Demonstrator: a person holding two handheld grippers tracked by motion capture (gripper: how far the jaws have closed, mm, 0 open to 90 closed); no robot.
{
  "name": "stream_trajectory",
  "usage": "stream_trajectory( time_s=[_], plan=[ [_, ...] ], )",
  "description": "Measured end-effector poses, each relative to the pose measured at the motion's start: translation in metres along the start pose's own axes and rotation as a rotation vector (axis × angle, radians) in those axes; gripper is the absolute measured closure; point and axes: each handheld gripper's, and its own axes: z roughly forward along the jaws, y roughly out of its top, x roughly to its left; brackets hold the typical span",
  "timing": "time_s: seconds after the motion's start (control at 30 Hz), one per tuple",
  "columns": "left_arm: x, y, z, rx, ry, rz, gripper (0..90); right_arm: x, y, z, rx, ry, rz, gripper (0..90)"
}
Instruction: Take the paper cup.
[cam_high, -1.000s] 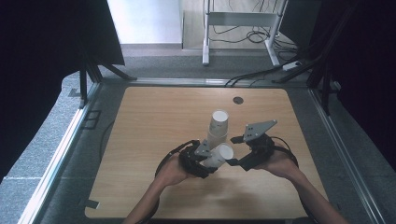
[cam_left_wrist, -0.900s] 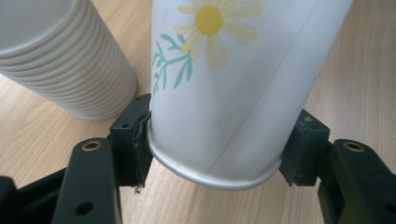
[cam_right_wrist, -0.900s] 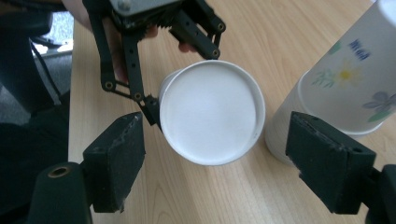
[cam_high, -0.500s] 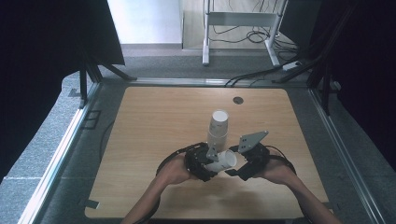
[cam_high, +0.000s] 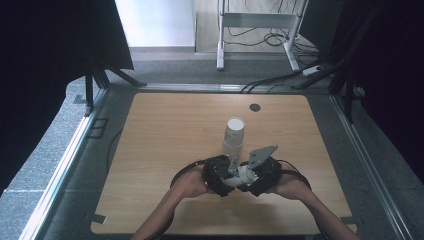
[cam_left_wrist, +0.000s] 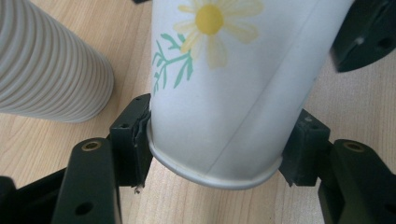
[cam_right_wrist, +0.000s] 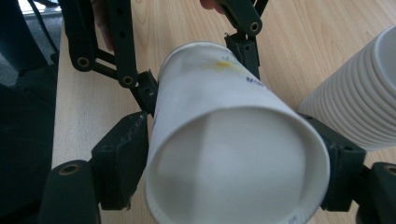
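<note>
A single white paper cup printed with a yellow daisy and green stem (cam_left_wrist: 219, 93) lies on its side between the two tools, low over the near middle of the pale wooden bench (cam_high: 160, 140). The left hand-held gripper (cam_left_wrist: 215, 144) is clamped on the cup's narrow bottom end, its black pads pressing the wall from both sides just above the rolled base rim. The right hand-held gripper (cam_right_wrist: 233, 179) stands at the wide mouth end; its jaws have just been closing, with the cup between them, and in the right gripper view the pads lie against the wall on either side of the open rim, so it reads as gripping too.

Just beyond the hands stands the upright stack of ribbed white paper cups (cam_high: 233, 136), bottoms up — near the held cup but apart from it. A small dark round grommet (cam_high: 255, 107) sits in the bench top well behind the stack.

Progress, as judged — one cup is off the stack and is held from both ends, apparently in mid hand-over or being turned. Left to do: one tool must let go, and the cup must be set down or returned to the stack. Which of these is intended cannot be told. The rest of the stack is untouched.
</note>
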Motion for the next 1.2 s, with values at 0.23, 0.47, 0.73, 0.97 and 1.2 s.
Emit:
stream_trajectory(
  time_s=[0.23, 0.47, 0.73, 0.97, 1.2],
  plan=[
    [-0.002, 0.002, 0.002, 0.006, -0.002, 0.008, 36.4, 0.001, 0.0, 0.002, 0.003, 0.007, -0.008, 30.4],
    [-0.002, 0.001, 0.004, 0.001, -0.007, 0.005, 32.6, 0.001, 0.0, 0.002, 0.009, 0.01, 0.003, 35.9],
    [0.001, -0.006, -0.002, -0.082, -0.016, -0.054, 15.0, -0.002, -0.001, -0.006, -0.028, 0.028, 0.035, 36.8],
    [0.003, -0.016, -0.011, -0.193, -0.03, -0.106, 13.0, -0.005, -0.004, -0.018, -0.085, 0.029, 0.061, 36.8],
    [0.004, -0.033, -0.024, -0.386, -0.055, -0.173, 13.6, -0.004, -0.006, -0.025, -0.147, 0.033, 0.064, 36.8]
  ],
)
